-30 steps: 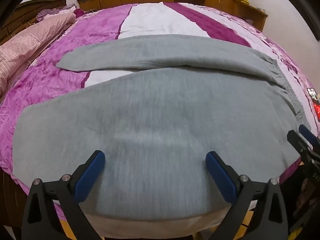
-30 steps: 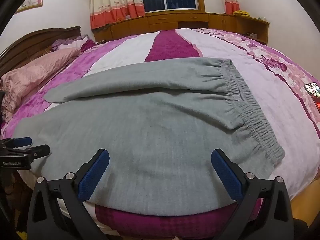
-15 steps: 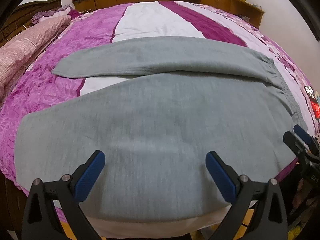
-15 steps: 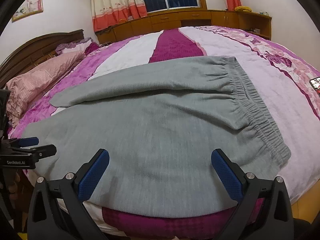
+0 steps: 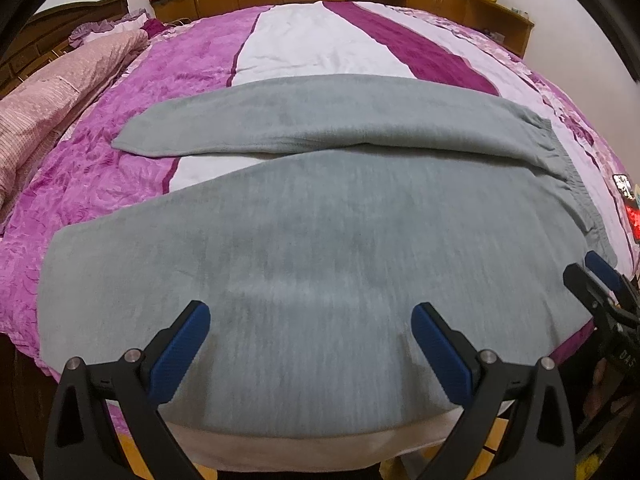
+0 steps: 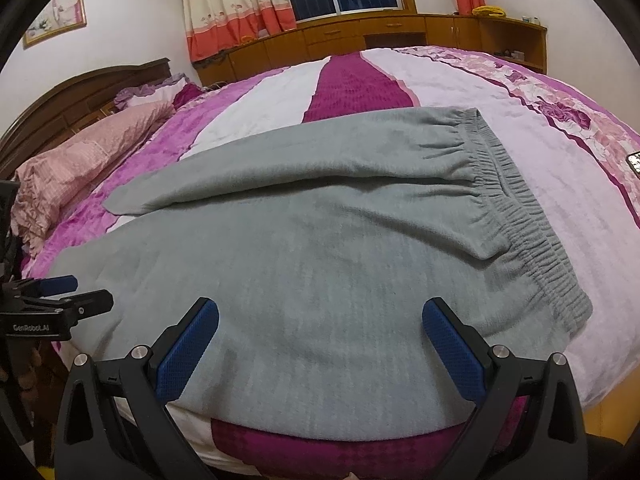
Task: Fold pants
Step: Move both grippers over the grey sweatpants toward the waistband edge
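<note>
Grey sweatpants (image 5: 320, 232) lie spread flat on the bed, legs pointing left, the elastic waistband (image 6: 532, 236) at the right. The far leg (image 5: 320, 116) angles away from the near leg, which runs along the bed's front edge. My left gripper (image 5: 310, 344) is open and empty, hovering over the near leg at the front edge. My right gripper (image 6: 320, 340) is open and empty, over the near hip part close to the waistband. Each gripper shows in the other's view, the right one (image 5: 600, 284) at the right edge, the left one (image 6: 60, 296) at the left edge.
The bed has a purple, white and magenta striped cover (image 5: 320, 40). A pink pillow (image 6: 80, 160) lies at the left by the wooden headboard (image 6: 80, 92). A phone (image 5: 628, 208) lies on the bed right of the waistband. Wooden cabinets (image 6: 380, 36) stand beyond the bed.
Both grippers have pulled back and risen slightly, so the pants sit lower and further off in view. The pants have not moved. Both stay open.
</note>
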Tool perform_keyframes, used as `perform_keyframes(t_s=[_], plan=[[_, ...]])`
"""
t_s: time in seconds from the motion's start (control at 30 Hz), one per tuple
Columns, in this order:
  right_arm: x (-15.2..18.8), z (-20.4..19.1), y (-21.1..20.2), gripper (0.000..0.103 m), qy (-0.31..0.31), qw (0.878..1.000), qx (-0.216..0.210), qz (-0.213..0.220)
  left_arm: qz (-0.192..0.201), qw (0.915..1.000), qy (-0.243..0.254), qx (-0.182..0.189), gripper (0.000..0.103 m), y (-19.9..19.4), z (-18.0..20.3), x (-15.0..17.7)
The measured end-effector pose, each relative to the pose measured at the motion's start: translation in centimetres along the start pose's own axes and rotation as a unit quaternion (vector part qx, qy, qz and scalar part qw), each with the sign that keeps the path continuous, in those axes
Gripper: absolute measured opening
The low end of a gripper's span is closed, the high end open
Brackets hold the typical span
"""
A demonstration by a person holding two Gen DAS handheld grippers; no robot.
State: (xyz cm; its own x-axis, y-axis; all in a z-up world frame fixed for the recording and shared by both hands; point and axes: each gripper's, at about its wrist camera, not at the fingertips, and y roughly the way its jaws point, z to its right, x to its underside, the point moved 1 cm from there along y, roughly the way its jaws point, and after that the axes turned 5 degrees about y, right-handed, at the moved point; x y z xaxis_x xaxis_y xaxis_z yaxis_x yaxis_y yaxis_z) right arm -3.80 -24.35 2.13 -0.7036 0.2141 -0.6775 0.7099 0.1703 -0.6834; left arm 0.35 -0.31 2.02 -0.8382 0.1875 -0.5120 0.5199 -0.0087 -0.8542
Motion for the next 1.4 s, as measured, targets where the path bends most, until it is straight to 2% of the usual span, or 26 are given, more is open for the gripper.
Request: perform_keyframes(t_s=[0.33, 0.93, 1.2, 1.4], plan=[[-0.7, 0.6, -1.4, 0.099, 0.01, 1.0, 0.001, 0.012, 0.026, 0.9993, 0.008, -0.024, 0.102, -3.7, 0.5, -0.8], [-3.8, -0.7, -7.2, 0.099, 0.012, 1.0, 0.006, 0.02, 0.065, 0.9979, -0.001, 0.002, 0.102, -8.6, -0.2, -0.8], [-5.9, -1.4, -8.8, 0.099, -0.005, 1.0, 0.023, 0.014, 0.078, 0.9969, 0.009, -0.002, 0.102, -9.8, -0.8, -2.1], [-8.1, -1.0, -8.6, 0.099, -0.016, 0.999, 0.035, 0.001, 0.069, 0.9976, 0.009, 0.005, 0.102, -9.5, -1.7, -4.1]])
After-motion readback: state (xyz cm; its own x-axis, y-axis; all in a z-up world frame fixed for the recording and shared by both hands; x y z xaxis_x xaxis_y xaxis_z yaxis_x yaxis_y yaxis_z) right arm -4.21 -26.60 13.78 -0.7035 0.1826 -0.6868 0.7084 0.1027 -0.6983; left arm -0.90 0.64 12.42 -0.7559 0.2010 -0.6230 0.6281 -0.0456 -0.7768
